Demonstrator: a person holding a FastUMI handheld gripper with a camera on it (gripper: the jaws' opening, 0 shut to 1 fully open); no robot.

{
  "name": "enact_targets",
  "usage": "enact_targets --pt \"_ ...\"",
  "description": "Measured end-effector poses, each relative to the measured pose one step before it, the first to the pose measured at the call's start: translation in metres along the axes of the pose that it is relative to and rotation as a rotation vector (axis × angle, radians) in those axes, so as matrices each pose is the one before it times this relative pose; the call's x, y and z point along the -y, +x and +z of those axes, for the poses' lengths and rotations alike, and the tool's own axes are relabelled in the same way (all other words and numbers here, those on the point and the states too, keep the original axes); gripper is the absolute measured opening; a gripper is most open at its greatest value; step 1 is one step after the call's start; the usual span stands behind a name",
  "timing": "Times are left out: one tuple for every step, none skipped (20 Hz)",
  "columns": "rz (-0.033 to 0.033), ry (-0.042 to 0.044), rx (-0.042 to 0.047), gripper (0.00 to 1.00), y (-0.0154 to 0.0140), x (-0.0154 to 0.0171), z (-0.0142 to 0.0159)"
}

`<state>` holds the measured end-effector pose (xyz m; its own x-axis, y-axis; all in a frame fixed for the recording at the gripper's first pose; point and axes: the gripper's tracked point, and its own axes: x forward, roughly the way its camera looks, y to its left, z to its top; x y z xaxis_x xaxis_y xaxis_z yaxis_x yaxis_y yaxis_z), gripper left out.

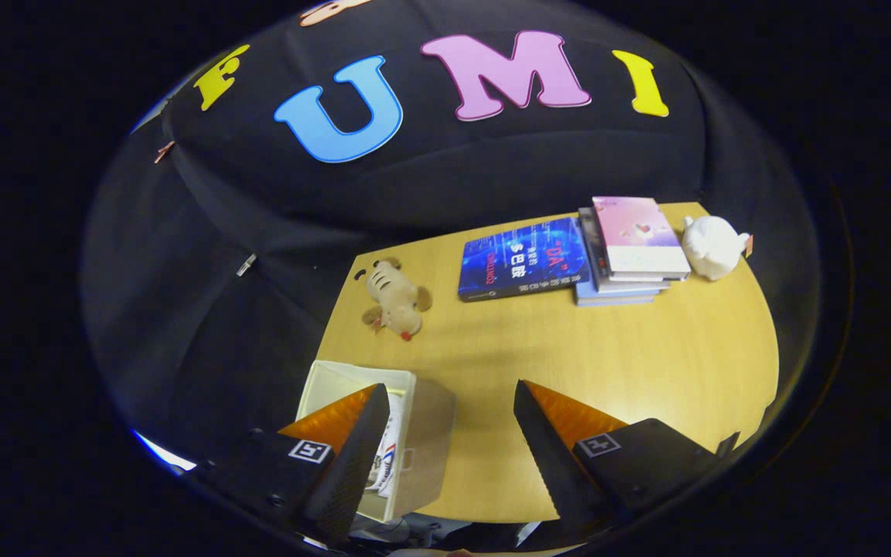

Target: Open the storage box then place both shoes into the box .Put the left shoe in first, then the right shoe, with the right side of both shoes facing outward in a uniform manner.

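Observation:
The white storage box (422, 433) stands at the near left corner of the wooden table (646, 363), its top open toward me. Inside it I see part of a white shoe (390, 456) with red and blue marks, mostly hidden behind my left finger. My gripper (449, 422) hovers above the table with its fingers spread wide and nothing between them. The left finger overlaps the box, the right finger hangs over bare tabletop beside the box.
A small plush dog (395, 300) lies beyond the box near the table's back left edge. A blue book (523, 259) and a stack of books (631, 247) lie at the back, with a white plush toy (712, 246) at the far right corner.

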<state>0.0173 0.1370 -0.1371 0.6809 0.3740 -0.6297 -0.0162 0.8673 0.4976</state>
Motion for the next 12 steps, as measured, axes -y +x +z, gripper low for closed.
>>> enact_targets --pt "-0.02220 -0.01755 0.03140 0.99 -0.00592 0.01381 0.00842" --pt "-0.01967 -0.01576 0.03244 0.99 -0.00540 0.01283 0.00815" --pt "-0.01798 -0.01599 0.03035 0.99 -0.00520 0.01238 0.00731" --pt "-0.01603 -0.01582 0.03221 0.99 -0.00551 0.01313 0.00868" --pt "-0.01382 -0.01800 0.03061 0.99 -0.00660 0.01174 0.00895" --pt "-0.01235 -0.01899 0.03232 0.99 -0.00609 0.01101 0.00879" --pt "-0.01259 -0.02025 0.03317 0.99 -0.00447 0.01081 0.00764" --pt "-0.01291 -0.02395 0.03433 0.99 -0.00377 0.01128 0.00802" --pt "-0.01291 -0.02561 0.04120 0.99 -0.00430 0.01129 0.00984" --pt "-0.01196 -0.02713 0.04446 0.99 -0.00526 0.01103 0.01131" --pt "-0.01502 -0.02576 0.04782 0.99 -0.00683 0.01176 0.01200" --pt "-0.01361 -0.01841 0.04664 0.99 -0.00649 0.01091 0.01337"
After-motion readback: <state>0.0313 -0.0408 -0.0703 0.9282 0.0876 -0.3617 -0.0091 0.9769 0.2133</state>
